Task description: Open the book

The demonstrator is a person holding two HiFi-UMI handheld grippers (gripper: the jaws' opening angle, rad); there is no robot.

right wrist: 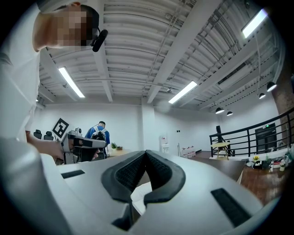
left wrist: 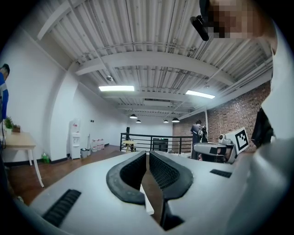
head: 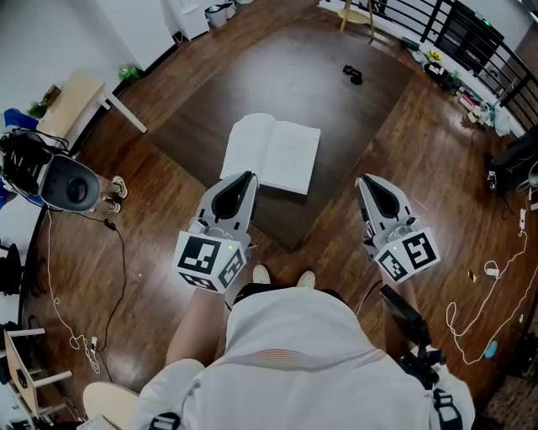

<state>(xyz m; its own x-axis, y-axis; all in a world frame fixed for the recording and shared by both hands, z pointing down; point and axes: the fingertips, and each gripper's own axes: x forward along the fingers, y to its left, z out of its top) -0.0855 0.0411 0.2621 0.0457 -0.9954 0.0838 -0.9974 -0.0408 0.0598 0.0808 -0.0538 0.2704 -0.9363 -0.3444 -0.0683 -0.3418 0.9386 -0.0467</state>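
Plainly, your book [head: 271, 154] already lies open on the dark brown table [head: 336, 117], a smooth, matte, flat top set corner-on to you. The book sits toward the table's near corner, closer to the near left edge. Its two pale paper pages are spread wide: the left page bows up a little toward the spine and the right one lies flatter. Any print is too faint to read. By the table's far right edge lies a small black thing [head: 352, 75], too small to make out.

Your left gripper [head: 245, 178] is a smooth grey-white shell with black ribbed pads [left wrist: 131, 172]. Its tip shows over the book's near left corner, and I can't tell whether it touches. Those pads meet at their tips with nothing pinched between them; a sliver of white page and brown table top shows in the gap behind. Your right gripper [head: 364, 181] hangs by the table's near right edge, clear of the book. Its jaws are likewise closed together and empty. Each gripper carries a cube with black-and-white square markers.

Some white tubs [head: 217, 13] stand on the glossy plank floor [head: 151, 277] by the far wall; their contents can't be seen.
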